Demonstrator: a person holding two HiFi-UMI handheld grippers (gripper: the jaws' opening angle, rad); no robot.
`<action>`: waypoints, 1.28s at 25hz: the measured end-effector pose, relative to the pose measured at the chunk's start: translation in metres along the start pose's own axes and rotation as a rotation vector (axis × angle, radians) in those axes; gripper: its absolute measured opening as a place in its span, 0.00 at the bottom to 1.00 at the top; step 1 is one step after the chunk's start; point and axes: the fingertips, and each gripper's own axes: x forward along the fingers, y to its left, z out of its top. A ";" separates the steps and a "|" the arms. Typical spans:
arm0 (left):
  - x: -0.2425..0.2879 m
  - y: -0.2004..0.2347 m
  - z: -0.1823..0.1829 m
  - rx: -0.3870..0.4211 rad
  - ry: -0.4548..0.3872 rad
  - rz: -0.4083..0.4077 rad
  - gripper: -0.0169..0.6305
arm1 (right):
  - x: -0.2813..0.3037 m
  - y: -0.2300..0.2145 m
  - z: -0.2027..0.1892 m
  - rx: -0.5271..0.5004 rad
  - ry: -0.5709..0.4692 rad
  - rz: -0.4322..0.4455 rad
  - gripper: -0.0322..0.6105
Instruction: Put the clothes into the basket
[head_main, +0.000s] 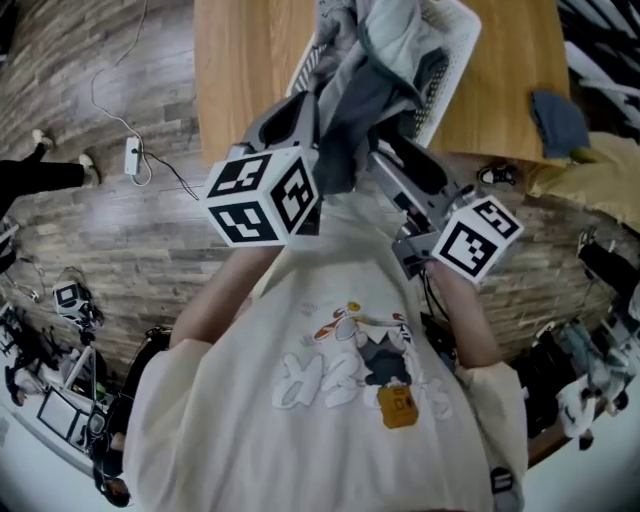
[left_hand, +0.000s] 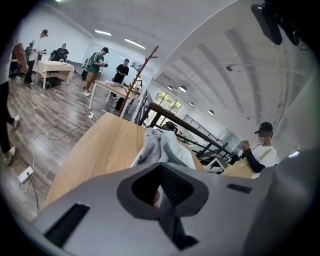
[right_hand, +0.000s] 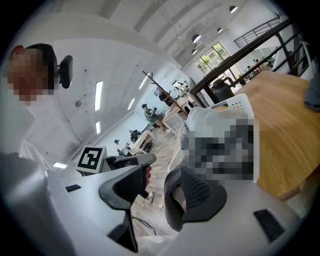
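Observation:
A white basket (head_main: 462, 28) stands on the wooden table (head_main: 250, 60), heaped with light grey clothes (head_main: 395, 45). A dark grey garment (head_main: 345, 135) hangs over its near rim, between my two grippers. My left gripper (head_main: 305, 110) is at the basket's near left edge; in the left gripper view its jaws (left_hand: 160, 192) are pressed together with no cloth visible between them, and the clothes (left_hand: 162, 145) in the basket (left_hand: 136, 159) lie just beyond. My right gripper (head_main: 395, 150) reaches toward the basket from the right. Its jaws (right_hand: 155, 172) stand apart with nothing between them.
A blue cloth (head_main: 558, 118) lies on the table's right side, with tan fabric (head_main: 600, 180) beside it. A power strip (head_main: 133, 155) and its cable lie on the wood floor to the left. Several people stand at tables far off (left_hand: 100, 62).

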 end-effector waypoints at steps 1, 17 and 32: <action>-0.005 -0.002 -0.004 0.010 -0.004 0.003 0.03 | -0.005 0.001 -0.005 -0.012 0.004 0.000 0.42; -0.075 -0.018 -0.103 0.003 0.031 0.064 0.03 | -0.031 -0.045 -0.111 -0.251 0.177 -0.099 0.70; -0.092 0.021 -0.179 -0.016 0.042 0.215 0.03 | -0.001 -0.105 -0.174 -0.406 0.350 -0.098 0.80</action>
